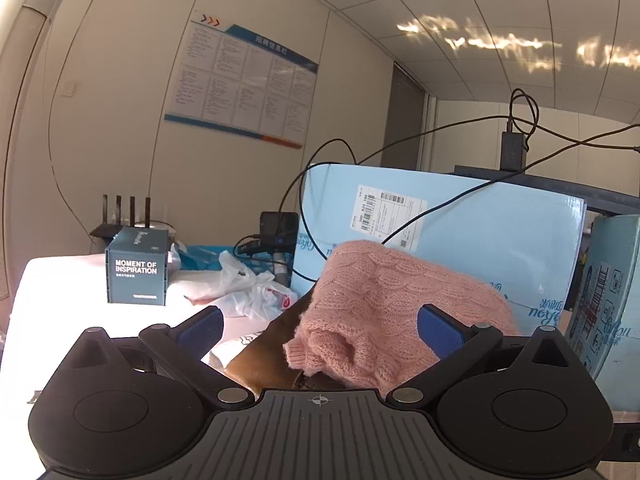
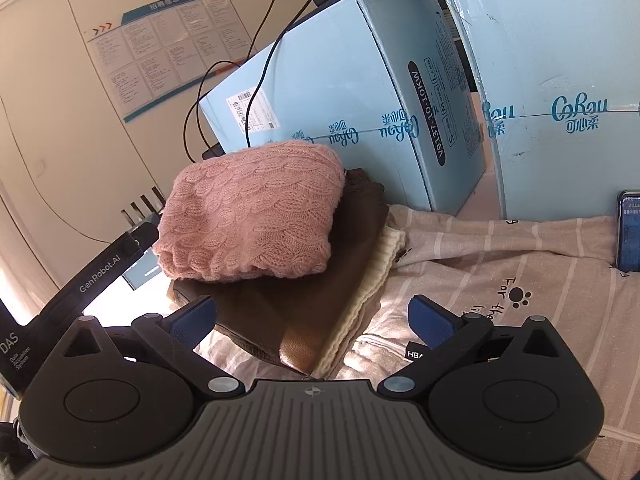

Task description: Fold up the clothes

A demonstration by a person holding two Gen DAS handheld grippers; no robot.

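Observation:
A folded pink cable-knit sweater (image 2: 252, 212) lies on top of a stack of folded clothes: a brown garment (image 2: 304, 304) and a cream knit (image 2: 372, 284) under it. In the left wrist view the pink sweater (image 1: 396, 300) fills the middle, with the brown garment (image 1: 272, 348) below. My left gripper (image 1: 320, 330) is open, its blue pads either side of the sweater's near edge, nothing pinched. My right gripper (image 2: 312, 320) is open just in front of the stack, holding nothing. The left gripper's black body (image 2: 100, 276) shows at the stack's left.
Large light-blue cartons (image 2: 360, 92) stand right behind the stack, with cables (image 1: 400, 148) draped over them. A striped beige sheet (image 2: 520, 280) covers the surface. A phone (image 2: 628, 232) lies at the far right. A dark box (image 1: 136, 272), plastic bags (image 1: 248, 292) and a router (image 1: 124, 216) sit to the left.

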